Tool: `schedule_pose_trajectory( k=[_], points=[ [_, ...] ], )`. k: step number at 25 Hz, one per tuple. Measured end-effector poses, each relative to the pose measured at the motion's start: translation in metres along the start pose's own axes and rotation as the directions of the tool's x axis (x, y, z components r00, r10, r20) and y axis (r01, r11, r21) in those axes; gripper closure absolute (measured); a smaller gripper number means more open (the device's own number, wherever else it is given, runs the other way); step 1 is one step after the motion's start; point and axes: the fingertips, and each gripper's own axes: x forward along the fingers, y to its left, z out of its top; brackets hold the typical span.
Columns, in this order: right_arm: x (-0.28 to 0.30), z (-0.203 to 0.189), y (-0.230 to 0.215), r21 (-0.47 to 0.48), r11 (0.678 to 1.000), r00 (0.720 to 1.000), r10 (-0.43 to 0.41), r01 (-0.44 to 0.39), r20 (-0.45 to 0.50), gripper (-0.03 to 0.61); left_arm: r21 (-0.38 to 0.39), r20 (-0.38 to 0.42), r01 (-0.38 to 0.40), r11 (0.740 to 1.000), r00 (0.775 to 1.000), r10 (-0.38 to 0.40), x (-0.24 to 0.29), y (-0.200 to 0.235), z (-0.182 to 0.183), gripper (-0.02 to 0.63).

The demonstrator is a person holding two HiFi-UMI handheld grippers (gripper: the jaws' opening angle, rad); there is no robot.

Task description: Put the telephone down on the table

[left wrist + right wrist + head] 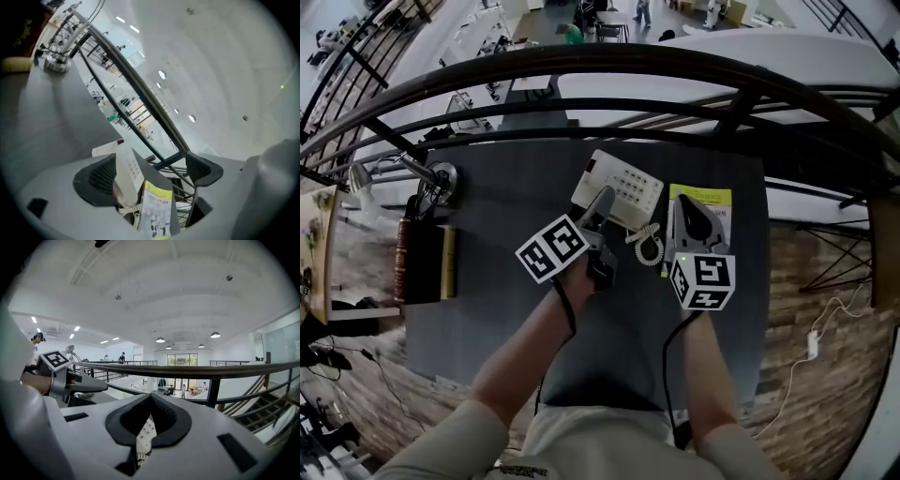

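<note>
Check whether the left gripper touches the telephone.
Cannot tell: left gripper, jaws open, overlaps the telephone in the head view and its own; no contact or gap plain.

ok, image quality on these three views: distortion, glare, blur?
Head view: strong fisheye, the railing bows into an arc; table evenly lit, no glare. Left gripper view: tilted, ceiling washed out pale, telephone fairly sharp. Right gripper view: black vignette at the corners, ceiling lamps bright but small, telephone only a sliver between the right tool's pads.
</note>
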Motion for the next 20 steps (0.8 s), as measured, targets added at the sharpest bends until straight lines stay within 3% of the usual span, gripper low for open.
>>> schedule_pose_trajectory(
  k=[5,7,12,15,19,20],
  points=[
    [-0.035,0.029,0.010,-0.039,0.999,0.999,0.001,0.001,0.044,0.577,0.204,0.127,0.064,0.977,0.988,-0.091,-0.046,-0.049,0.023,0.144],
    [-0.049,0.040,0.015,-0.053,0.999,0.998,0.006,-0.003,0.060,0.577,0.294,0.144,0.089,0.952,0.980,-0.136,-0.063,-0.070,0.026,0.159],
    [-0.090,0.069,0.025,-0.091,0.996,0.995,0.027,-0.018,0.100,0.577,0.533,0.152,0.128,0.836,0.958,-0.244,-0.104,-0.127,0.022,0.191],
    [-0.111,0.084,0.038,-0.109,0.994,0.991,0.045,-0.032,0.126,0.577,0.627,0.163,0.124,0.769,0.944,-0.285,-0.131,-0.147,0.023,0.271],
    [-0.145,0.106,0.051,-0.107,0.994,0.978,0.056,-0.035,0.201,0.577,0.718,0.176,0.097,0.690,0.933,-0.314,-0.167,-0.167,0.020,0.300],
    [-0.154,0.110,0.053,-0.112,0.993,0.975,0.055,-0.032,0.214,0.577,0.732,0.179,0.092,0.675,0.930,-0.321,-0.177,-0.172,0.018,0.366]
  ],
)
